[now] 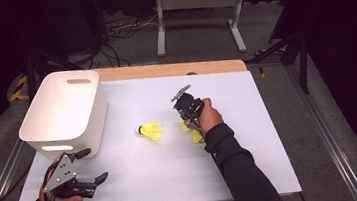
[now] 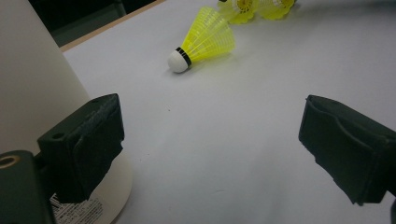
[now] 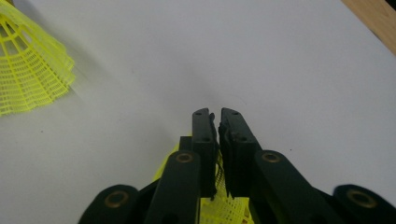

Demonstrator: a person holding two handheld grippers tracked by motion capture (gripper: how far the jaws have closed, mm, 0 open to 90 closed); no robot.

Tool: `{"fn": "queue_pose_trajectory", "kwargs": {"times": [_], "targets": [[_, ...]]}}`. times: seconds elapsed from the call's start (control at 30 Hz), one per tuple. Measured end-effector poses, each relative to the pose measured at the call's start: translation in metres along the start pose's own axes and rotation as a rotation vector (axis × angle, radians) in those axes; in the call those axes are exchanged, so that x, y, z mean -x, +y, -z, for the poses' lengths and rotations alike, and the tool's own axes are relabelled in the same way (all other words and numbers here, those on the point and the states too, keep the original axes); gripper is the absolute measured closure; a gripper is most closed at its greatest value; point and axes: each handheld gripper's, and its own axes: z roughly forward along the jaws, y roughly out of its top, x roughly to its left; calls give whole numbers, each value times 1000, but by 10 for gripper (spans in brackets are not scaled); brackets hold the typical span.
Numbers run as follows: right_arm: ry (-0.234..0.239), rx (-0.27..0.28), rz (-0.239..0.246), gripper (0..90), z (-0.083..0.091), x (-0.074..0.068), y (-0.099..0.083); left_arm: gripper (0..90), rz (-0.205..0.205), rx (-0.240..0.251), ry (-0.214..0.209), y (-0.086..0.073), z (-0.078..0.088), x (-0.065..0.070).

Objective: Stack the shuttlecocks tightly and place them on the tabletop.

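Note:
A yellow shuttlecock (image 1: pixel 151 131) with a white cork lies on its side mid-table, also seen in the left gripper view (image 2: pixel 205 39) and at the left edge of the right gripper view (image 3: pixel 28 79). Two more yellow shuttlecocks (image 1: pixel 185 126) lie under the person's right hand, and they appear at the top of the left gripper view (image 2: pixel 245 7). My right gripper (image 1: pixel 196 131) (image 3: pixel 218 114) has its jaws pressed together, with yellow skirt mesh (image 3: pixel 224 207) pinched low between them. My left gripper (image 1: pixel 94 165) (image 2: pixel 210 149) rests open at the front left, with nothing between its pads.
A white plastic bin (image 1: pixel 62 110) stands at the table's back left, and its wall (image 2: pixel 28 70) is right beside my left gripper. The table (image 1: pixel 174 176) is covered in white, with a wooden strip (image 1: pixel 173 70) along the far edge.

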Motion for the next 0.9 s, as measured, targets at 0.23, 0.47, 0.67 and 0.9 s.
{"fn": "queue_pose_trajectory", "kwargs": {"times": [0.23, 0.47, 0.67, 0.9], "targets": [[-35, 11, 49, 896, 2, -2, 4, 75, -1, -1, -2, 0, 0, 0], [10, 89, 21, 898, 13, -1, 8, 75, -1, -3, -2, 0, -1, -1], [88, 154, 17, 897, 24, -9, 12, 75, 0, -6, -6, 0, -2, 0], [186, 208, -14, 894, 31, -17, 12, 76, 2, -6, -5, 0, -2, 0]]}}
